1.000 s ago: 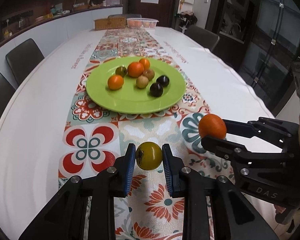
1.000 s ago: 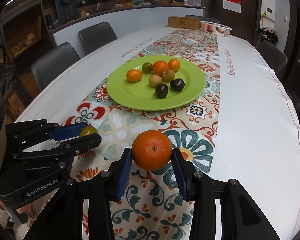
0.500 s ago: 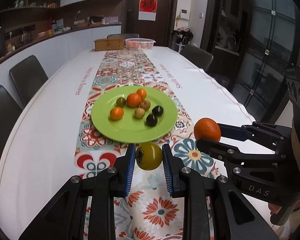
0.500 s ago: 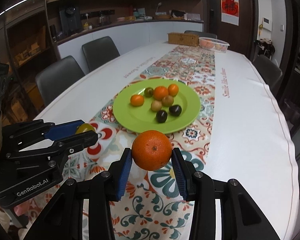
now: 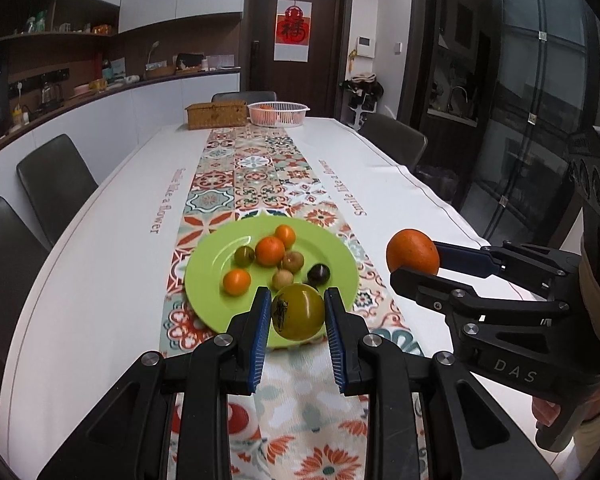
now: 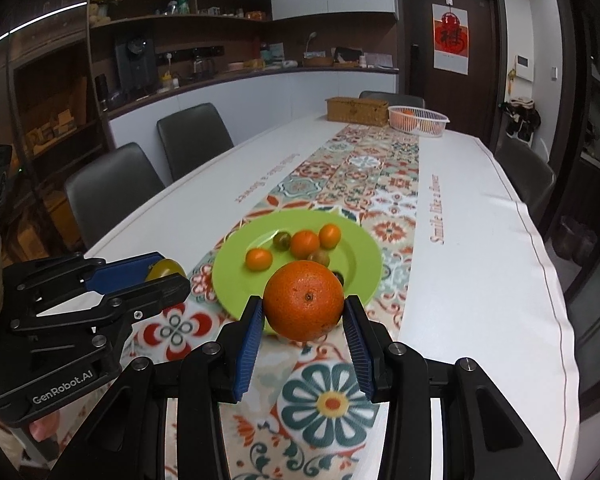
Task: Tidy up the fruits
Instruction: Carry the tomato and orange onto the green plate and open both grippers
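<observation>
While both grippers hang above the near end of the table (image 5: 400,184), each one carries a fruit clear of the cloth. That table is long and white, with a tiled floral runner (image 5: 256,176) down its middle. On the runner sits a round lime-green plate (image 5: 208,276), holding small fruits: three little oranges, a greenish one, two brownish ones and a dark, almost black one. At the far end stand a wicker box (image 5: 216,114) and a white basket (image 5: 278,113) with something orange inside.

The right gripper (image 6: 304,328) has its blue pads closed on the orange (image 6: 304,300), which is large, round and bright, its skin pitted, with a small dark navel facing the camera. It hangs just short of the plate's near rim.

The left gripper (image 5: 298,320) pinches the tomato (image 5: 298,311), smaller than the orange, smooth and glossy, yellow-green with a dark blotchy mark on its left side. It too hangs over the plate's near edge, to the left of the orange and well apart from it.
</observation>
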The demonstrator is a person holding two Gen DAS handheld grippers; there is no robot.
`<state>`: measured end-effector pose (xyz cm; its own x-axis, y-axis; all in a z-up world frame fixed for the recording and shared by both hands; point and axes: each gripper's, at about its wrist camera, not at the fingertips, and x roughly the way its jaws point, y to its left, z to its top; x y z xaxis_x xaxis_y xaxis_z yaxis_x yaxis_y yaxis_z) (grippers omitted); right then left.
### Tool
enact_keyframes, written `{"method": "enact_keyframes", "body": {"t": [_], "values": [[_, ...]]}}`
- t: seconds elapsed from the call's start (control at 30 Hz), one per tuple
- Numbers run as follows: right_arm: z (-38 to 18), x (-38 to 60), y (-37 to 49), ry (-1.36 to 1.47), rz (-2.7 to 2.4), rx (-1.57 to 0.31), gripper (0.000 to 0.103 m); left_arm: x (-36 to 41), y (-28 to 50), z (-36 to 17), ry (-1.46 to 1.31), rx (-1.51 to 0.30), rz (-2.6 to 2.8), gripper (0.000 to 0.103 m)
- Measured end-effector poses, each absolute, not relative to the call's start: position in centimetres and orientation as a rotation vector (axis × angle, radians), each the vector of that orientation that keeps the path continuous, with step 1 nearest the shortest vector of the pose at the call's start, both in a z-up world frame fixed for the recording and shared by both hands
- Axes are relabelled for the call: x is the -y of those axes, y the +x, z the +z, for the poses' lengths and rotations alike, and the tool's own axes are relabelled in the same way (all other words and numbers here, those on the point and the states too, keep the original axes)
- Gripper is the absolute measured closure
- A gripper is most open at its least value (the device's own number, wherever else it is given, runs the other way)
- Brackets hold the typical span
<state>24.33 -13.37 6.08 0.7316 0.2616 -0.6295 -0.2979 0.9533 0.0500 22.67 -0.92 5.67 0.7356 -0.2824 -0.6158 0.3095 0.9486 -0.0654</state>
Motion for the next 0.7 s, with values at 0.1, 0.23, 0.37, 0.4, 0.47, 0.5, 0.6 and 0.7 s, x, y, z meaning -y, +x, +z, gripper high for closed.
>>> {"method": "enact_keyframes", "body": {"t": [0.1,0.23,0.37,0.4,0.47,0.5,0.6,0.7], "values": [[6.1,13.3,25.4,-0.058,0.306,-0.682,0.061,0.8,23.7,5.6,0.042,-0.668,-0.321,0.076],[5.8,13.1,27.2,-0.065,0.305,-0.689,0.061,0.5,25.4,5.2,0.032,-0.679,-0.317,0.076],[5.3,12.8,28.9,-0.082,0.305,-0.702,0.061,0.2,27.1,4.4,0.024,-0.694,-0.313,0.076],[5.1,12.7,29.4,-0.087,0.305,-0.707,0.061,0.2,27.6,4.2,0.024,-0.7,-0.312,0.076],[4.6,12.6,30.4,-0.095,0.304,-0.718,0.061,0.3,28.6,3.7,0.027,-0.709,-0.312,0.076],[4.4,12.6,31.0,-0.098,0.302,-0.725,0.061,0.3,29.1,3.5,0.029,-0.713,-0.312,0.076],[3.7,12.6,32.4,-0.105,0.3,-0.741,0.061,0.5,30.7,2.9,0.031,-0.727,-0.313,0.076],[3.0,12.7,33.8,-0.109,0.297,-0.761,0.061,0.6,32.4,2.2,0.021,-0.749,-0.315,0.076]]}}
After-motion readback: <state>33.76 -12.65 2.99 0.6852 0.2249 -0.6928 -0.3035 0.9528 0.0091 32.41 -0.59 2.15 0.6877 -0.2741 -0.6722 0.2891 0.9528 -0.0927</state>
